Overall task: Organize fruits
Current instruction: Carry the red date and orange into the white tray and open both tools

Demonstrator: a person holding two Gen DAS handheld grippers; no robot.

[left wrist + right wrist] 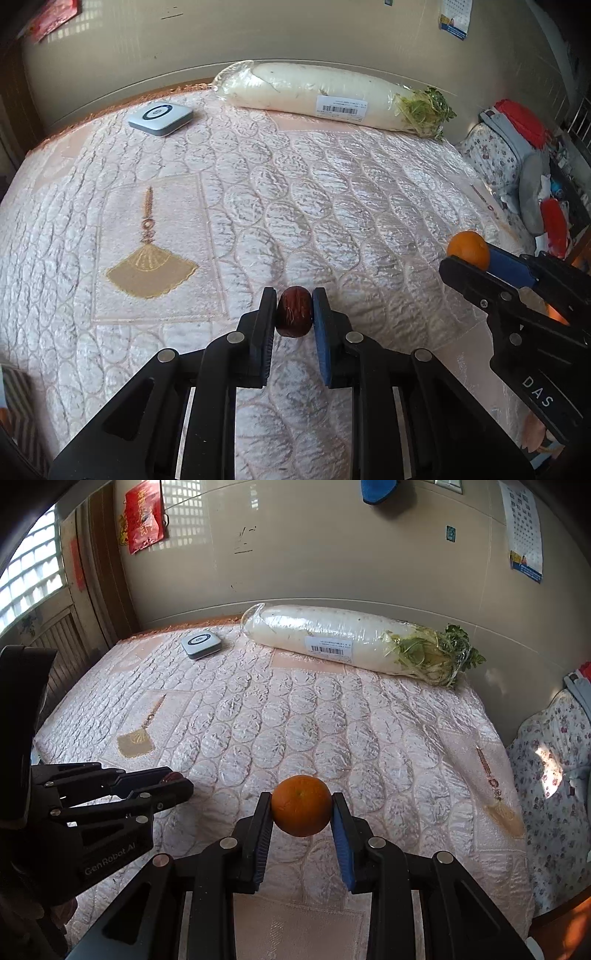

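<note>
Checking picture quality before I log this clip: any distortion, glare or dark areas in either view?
Left wrist view: strong fisheye bend along the bed edge, black corners, daikon sharp, date crisp. Right wrist view: the same curvature, blown-out window top left, glare on the daikon's wrap, left gripper in dark shadow, orange evenly lit.

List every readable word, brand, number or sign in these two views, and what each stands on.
"DAS": on the right gripper body.
"GenRobot.AI": on the left gripper body.
Barcode label on the wrapped radish: print too small to read.
Red wall hanging: gold characters, blurred.
Wall calendar: too small to read.
</note>
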